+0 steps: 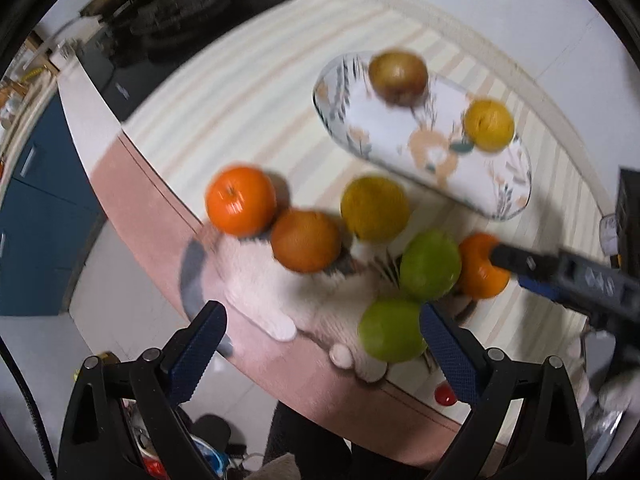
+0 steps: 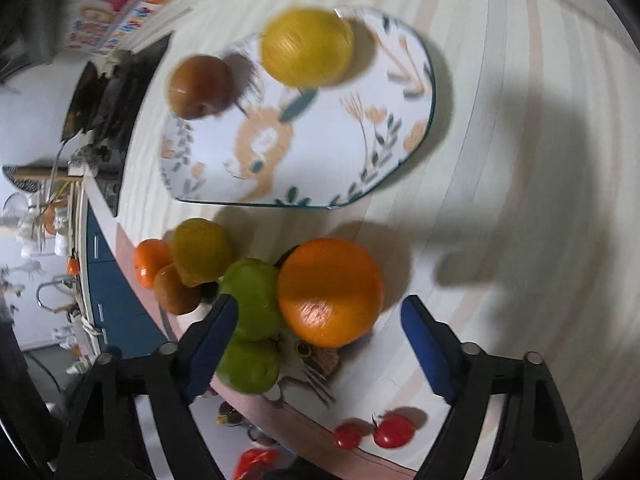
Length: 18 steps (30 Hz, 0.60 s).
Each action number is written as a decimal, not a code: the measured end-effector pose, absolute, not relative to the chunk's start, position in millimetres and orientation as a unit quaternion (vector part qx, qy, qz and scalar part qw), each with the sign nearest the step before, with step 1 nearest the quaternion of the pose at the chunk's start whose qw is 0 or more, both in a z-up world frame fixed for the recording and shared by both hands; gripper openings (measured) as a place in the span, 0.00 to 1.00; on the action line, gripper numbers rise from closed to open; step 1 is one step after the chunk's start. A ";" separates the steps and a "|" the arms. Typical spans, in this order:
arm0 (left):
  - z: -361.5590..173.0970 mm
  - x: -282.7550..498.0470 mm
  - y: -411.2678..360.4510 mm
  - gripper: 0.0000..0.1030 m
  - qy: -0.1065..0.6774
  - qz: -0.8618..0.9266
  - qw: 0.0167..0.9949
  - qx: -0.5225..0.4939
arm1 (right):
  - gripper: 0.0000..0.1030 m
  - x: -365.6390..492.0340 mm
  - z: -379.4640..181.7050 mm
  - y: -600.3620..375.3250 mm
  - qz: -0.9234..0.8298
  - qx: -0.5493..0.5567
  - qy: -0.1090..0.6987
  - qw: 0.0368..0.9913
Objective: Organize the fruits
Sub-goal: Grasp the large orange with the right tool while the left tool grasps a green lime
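Evidently the right gripper [image 2: 316,344], wide open and empty, hung over the orange [image 2: 330,292] to move it to the plate [image 2: 400,168], while the left gripper [image 1: 320,344] waited, open and empty.

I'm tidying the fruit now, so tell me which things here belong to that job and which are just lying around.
Part of the job: floral plate, yellow fruit and brown fruit on it; loose orange, two green fruits.

Lying about: small tomatoes, cat-print mat, striped tablecloth.
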<state>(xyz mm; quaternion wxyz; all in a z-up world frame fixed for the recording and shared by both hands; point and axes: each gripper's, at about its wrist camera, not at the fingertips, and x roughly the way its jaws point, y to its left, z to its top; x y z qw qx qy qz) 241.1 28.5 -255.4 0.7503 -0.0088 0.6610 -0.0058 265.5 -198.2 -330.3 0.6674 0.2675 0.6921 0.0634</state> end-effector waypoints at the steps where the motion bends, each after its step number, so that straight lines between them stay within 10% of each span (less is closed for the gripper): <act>1: -260.1 238.7 26.0 0.96 0.665 -0.009 0.746 -0.008 | 0.75 266.0 -336.7 -197.2 0.062 0.272 0.695 0.663; 14: -302.6 230.7 -27.8 0.96 0.687 -0.088 0.720 0.038 | 0.64 239.8 -342.0 -205.4 0.055 0.189 0.716 0.669; 18: -318.3 230.2 -39.9 0.72 0.696 -0.100 0.709 0.058 | 0.64 233.6 -343.9 -212.6 0.058 0.196 0.715 0.669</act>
